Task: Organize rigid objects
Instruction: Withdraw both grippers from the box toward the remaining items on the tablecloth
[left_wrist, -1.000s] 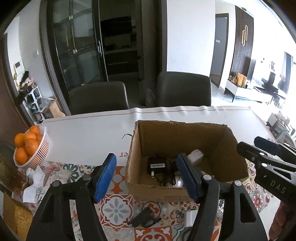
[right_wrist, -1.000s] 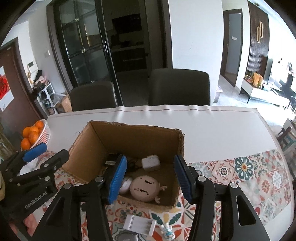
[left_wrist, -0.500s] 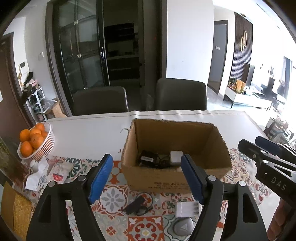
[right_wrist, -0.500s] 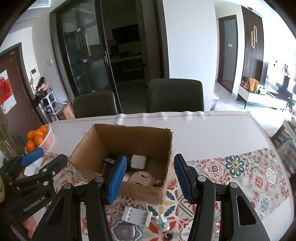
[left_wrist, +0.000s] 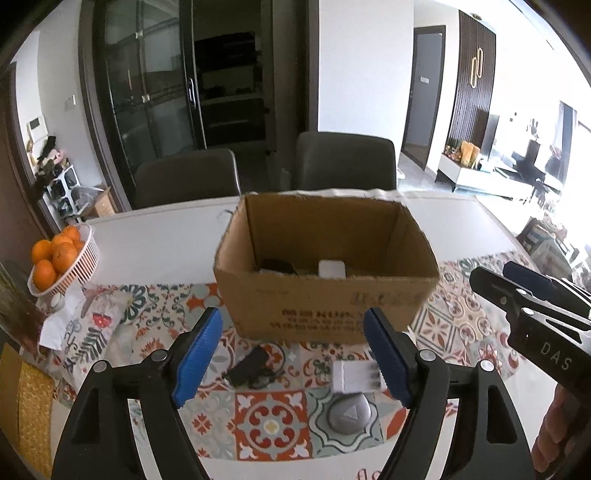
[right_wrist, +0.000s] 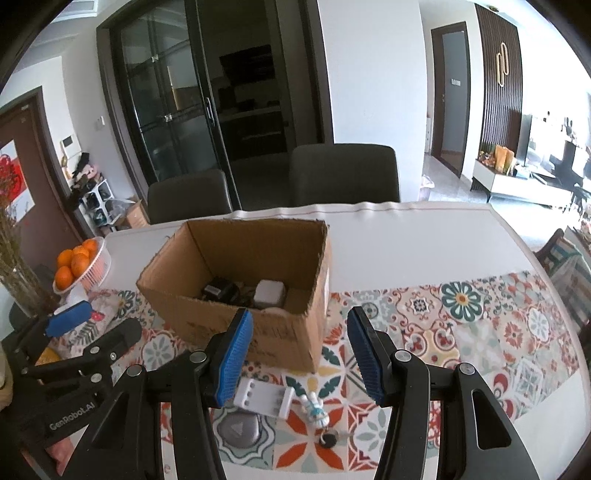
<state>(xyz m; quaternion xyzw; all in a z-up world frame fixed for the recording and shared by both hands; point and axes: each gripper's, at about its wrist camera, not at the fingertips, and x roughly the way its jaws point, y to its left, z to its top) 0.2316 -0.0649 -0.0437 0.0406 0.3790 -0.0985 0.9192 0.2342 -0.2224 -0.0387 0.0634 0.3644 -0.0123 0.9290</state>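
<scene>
- I am holding my left gripper (left_wrist: 291, 354) wide and empty over the patterned tile mat (left_wrist: 273, 417), and my right gripper (right_wrist: 301, 349) likewise wide, holding nothing.
- The cardboard box (left_wrist: 325, 295) is sitting just beyond both, its near rim ragged; bare white table (right_wrist: 424, 236) is lying behind it.
- Both grippers have been pulling back from the box since a second ago, uncovering more mat.
- A white ribbed battery holder (right_wrist: 264, 397), a grey rounded device (left_wrist: 349, 413), a black adapter (left_wrist: 247, 369) and a small figurine (right_wrist: 316, 406) are lying outside; a white charger (right_wrist: 271, 291) is resting inside.

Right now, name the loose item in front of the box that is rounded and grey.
The grey puck with a triangle mark, nearest the camera; the white battery holder is rectangular, the black adapter dark.
</scene>
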